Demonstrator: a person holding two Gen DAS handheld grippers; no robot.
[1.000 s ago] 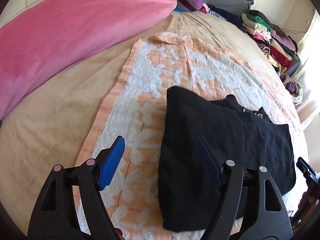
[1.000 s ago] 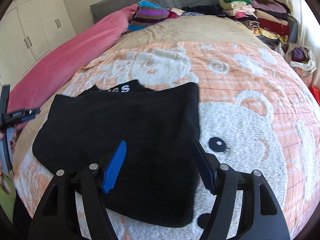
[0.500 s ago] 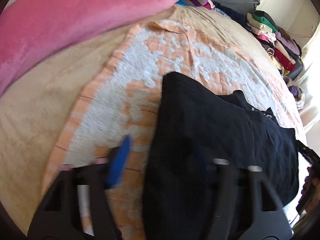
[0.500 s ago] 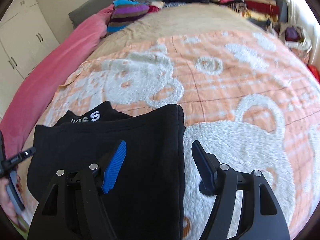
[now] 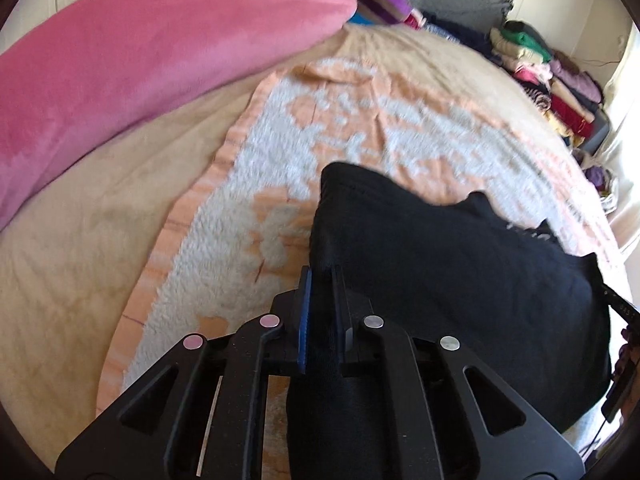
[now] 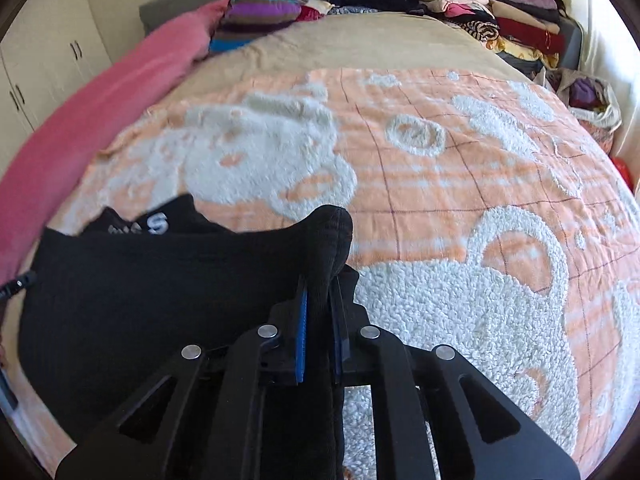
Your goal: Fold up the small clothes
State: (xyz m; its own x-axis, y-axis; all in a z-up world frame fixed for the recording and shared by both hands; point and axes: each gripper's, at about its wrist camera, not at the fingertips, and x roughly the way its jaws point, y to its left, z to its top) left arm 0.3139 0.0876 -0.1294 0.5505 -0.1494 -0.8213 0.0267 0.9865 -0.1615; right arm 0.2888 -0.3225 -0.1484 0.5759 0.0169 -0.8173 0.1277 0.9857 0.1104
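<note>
Between the blue pads of my left hand-held gripper (image 5: 320, 276) sits a pinched fold of the black garment (image 5: 452, 280), at its near left corner; the jaws have just been closing and now clamp the cloth; my right hand-held gripper (image 6: 320, 280) has likewise just closed, on the near right corner of the same garment, which humps up above its pads; the rest of the garment lies flat on the orange-and-white fleece blanket (image 6: 460, 208) spread over the bed, white lettering (image 6: 154, 224) showing at its far edge; I judge the knit soft, light and limp, so it should sag between the two grips; corners and hems look the sensible places to hold; a pink blanket (image 5: 140, 64) lies along the left, stacked clothes (image 6: 512, 28) well apart at the far right.
</note>
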